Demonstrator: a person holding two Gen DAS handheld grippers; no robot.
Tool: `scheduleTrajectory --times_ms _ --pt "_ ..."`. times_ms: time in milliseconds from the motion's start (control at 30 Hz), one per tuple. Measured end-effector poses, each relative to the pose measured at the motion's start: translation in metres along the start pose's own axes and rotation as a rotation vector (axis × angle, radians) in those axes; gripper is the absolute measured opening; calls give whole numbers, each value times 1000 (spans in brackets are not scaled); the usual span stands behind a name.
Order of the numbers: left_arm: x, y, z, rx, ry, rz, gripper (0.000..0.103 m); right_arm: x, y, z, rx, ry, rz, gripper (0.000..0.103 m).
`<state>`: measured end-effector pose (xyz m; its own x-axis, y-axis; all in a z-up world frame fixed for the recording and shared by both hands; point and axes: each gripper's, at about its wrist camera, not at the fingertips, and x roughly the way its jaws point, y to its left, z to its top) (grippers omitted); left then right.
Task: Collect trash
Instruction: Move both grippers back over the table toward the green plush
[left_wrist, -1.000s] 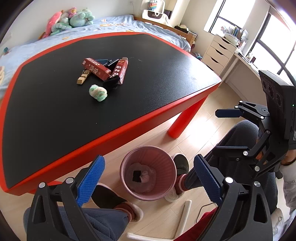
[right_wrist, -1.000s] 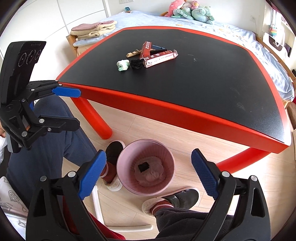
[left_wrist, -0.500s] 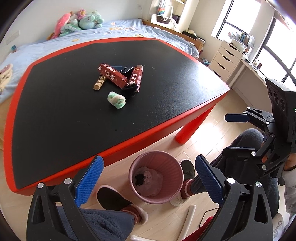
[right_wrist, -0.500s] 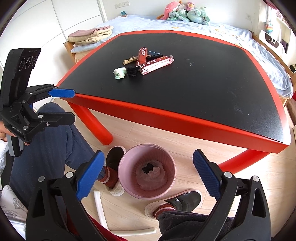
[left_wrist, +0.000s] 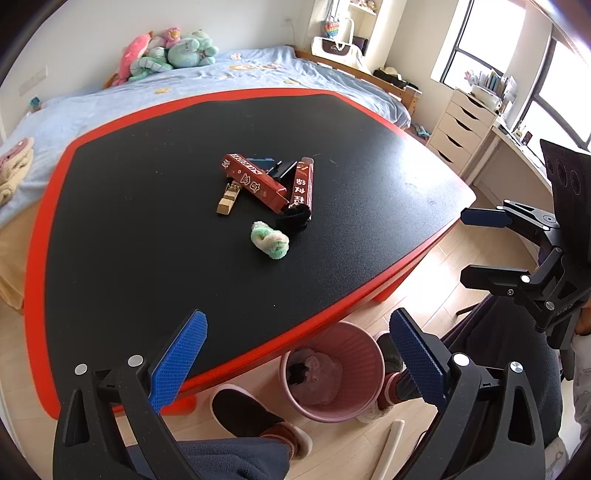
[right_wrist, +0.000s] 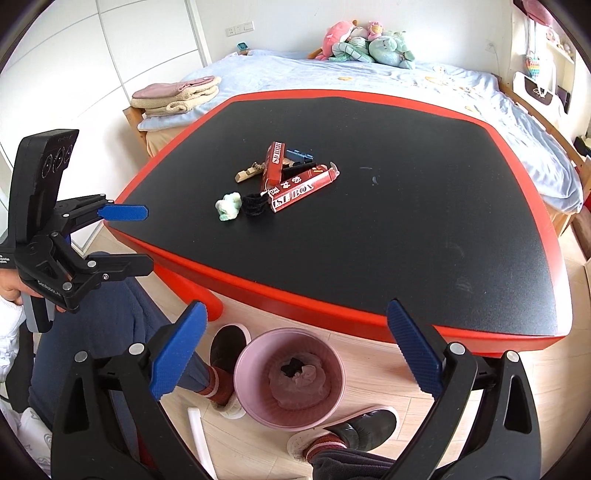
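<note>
Two red cartons; one bin

Probably a child's bedroom: bed, plush toys, drawer unit.

A bed with a pale blue sheet stands behind the table. Plush toys sit piled at its head against the wall. Folded towels lie stacked at the bed's near corner. A white drawer unit stands under the window, with clutter on top. A white bag sits at the foot of the bed. White wardrobe doors line the wall. The floor is pale wood, and a white tube lies on it.
</note>
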<state>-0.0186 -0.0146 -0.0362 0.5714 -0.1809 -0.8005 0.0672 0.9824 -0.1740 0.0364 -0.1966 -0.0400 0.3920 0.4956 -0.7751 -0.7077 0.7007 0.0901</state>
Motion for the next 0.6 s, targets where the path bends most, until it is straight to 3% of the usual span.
scheduleTrajectory --times_ms 600 --pt "36 17 26 55 34 24 95 58 -6 54 -20 29 -19 97"
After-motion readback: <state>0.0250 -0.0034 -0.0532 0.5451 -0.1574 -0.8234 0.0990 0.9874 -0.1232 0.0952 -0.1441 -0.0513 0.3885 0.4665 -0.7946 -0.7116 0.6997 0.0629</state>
